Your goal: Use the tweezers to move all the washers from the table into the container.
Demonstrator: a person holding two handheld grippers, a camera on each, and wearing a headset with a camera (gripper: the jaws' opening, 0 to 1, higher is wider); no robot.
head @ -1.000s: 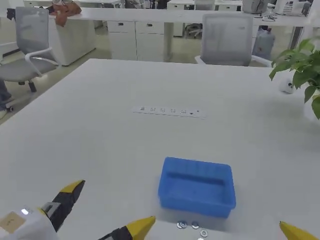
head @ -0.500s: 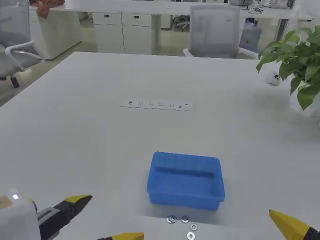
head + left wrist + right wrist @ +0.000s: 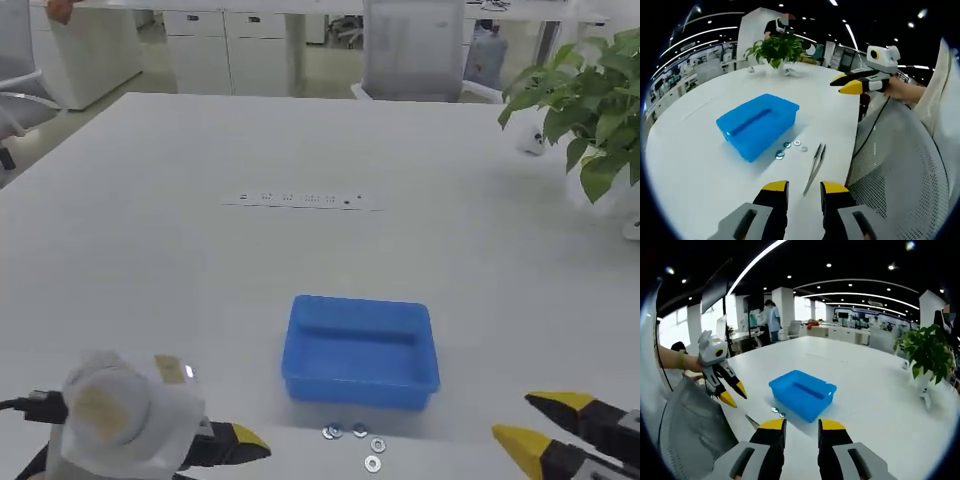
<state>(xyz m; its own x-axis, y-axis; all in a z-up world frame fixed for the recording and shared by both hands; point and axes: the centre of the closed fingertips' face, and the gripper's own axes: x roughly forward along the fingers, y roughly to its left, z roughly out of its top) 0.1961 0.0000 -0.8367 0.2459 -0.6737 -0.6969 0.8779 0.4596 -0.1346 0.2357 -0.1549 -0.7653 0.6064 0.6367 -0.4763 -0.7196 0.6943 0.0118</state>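
Bright blue container [image 3: 360,350] mid-frame, silvery washers [image 3: 352,440] just below, white counter [image 3: 200,260], green plant [image 3: 590,110] upper right; yellow-tipped black left tongs [image 3: 805,187] and right tongs [image 3: 802,424].

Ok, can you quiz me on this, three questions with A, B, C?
1. Where are the washers? A in the container B on the table beside it C on the floor
2. What colour is the container? A red B green C blue
3. The tweezers are: A lying flat on the table B standing upright C in the container
Answers: 1 B: they lie by its near wall. 2 C: its walls are blue. 3 A: they lie flat beside the washers.
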